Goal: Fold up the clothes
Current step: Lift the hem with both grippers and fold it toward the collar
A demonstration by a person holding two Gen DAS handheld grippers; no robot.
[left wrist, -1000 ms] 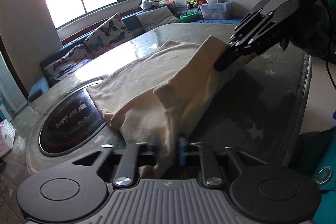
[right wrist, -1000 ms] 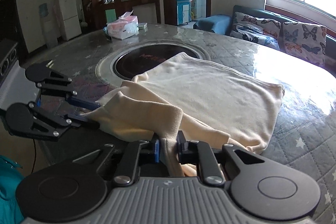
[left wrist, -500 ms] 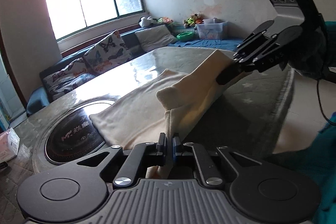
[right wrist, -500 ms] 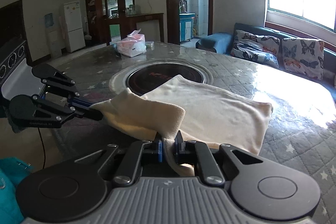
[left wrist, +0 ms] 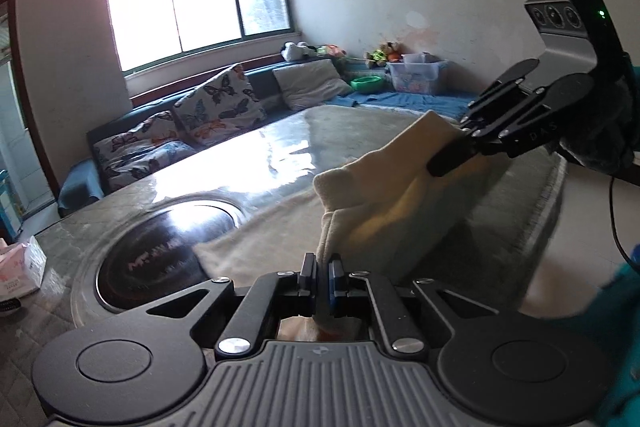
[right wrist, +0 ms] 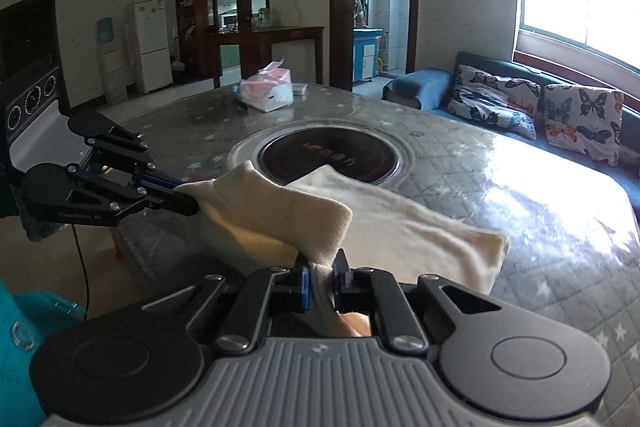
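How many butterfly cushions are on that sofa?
3: two butterfly cushions lean on the sofa under the window; the left camera shows a third farther along. More may be hidden.

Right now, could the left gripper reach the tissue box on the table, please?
Probably not as things stand: the left gripper is shut on the cream garment, and the tissue box sits across the table, beyond the round cooktop.

Bright daylight comes through a wide window. Below it stands a blue sofa with butterfly cushions. A white fridge stands far behind.
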